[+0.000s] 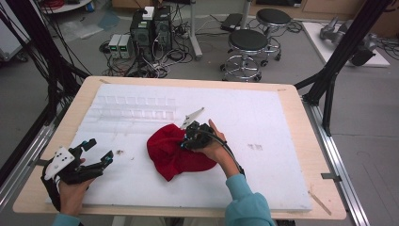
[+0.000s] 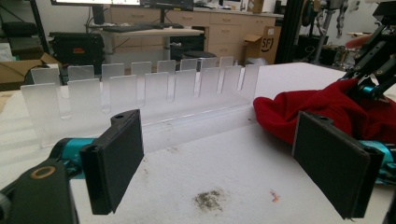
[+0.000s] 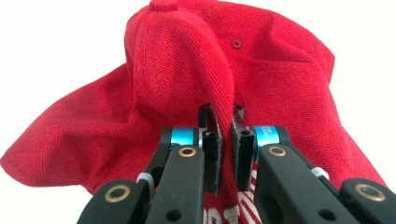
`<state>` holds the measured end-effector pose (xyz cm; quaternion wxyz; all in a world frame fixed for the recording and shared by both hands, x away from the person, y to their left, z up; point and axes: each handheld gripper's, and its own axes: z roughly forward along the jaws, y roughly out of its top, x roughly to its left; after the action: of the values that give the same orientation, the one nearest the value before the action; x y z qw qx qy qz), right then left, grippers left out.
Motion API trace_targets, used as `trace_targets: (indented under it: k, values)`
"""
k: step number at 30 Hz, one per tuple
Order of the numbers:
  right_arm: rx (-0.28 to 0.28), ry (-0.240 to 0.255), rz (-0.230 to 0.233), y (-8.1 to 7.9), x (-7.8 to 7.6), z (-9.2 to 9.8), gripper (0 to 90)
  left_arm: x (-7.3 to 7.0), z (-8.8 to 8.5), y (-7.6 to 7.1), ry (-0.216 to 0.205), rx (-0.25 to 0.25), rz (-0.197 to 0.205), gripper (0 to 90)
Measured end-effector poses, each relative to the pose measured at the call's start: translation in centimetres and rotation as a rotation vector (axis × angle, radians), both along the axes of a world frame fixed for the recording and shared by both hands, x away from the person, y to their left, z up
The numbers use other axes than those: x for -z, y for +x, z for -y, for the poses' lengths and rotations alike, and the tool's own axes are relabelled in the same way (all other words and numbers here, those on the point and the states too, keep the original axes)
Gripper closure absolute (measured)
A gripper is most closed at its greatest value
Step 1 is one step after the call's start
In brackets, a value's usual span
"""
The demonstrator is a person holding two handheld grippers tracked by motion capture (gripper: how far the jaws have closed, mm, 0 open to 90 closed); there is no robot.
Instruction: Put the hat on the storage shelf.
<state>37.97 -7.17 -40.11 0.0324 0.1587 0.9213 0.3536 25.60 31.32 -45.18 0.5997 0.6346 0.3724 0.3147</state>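
A red cap (image 1: 174, 153) lies crumpled on the white foam board (image 1: 263, 122) near the middle of the table. My right gripper (image 1: 190, 139) is shut on a fold of the red cap (image 3: 187, 93), the fabric pinched between its two black jaws (image 3: 226, 149). My left gripper (image 1: 96, 153) rests at the board's left front, open, with nothing between its pads (image 2: 119, 158). The red cap (image 2: 327, 109) lies ahead and to the right in the left gripper view, with the right gripper (image 2: 373, 70) on it.
A clear acrylic slotted rack (image 1: 134, 107) stands on the board's far left, also close ahead as the rack (image 2: 140, 93). A dirt smudge (image 2: 208, 199) marks the foam. Stools (image 1: 247, 47) and computer boxes (image 1: 150, 28) sit on the floor beyond the table.
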Motion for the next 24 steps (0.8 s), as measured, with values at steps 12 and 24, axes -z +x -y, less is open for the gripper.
trace_targets:
  k: [12,24]
  values:
    - [0.049,0.125,0.023,-0.4,-1.1,0.8,86.4,-0.1,0.2,0.2,0.023,-0.006,-0.016,17.3]
    - [0.144,0.357,0.065,-1.1,-3.2,1.8,86.5,-0.3,0.8,0.4,0.064,0.043,-0.058,16.1]
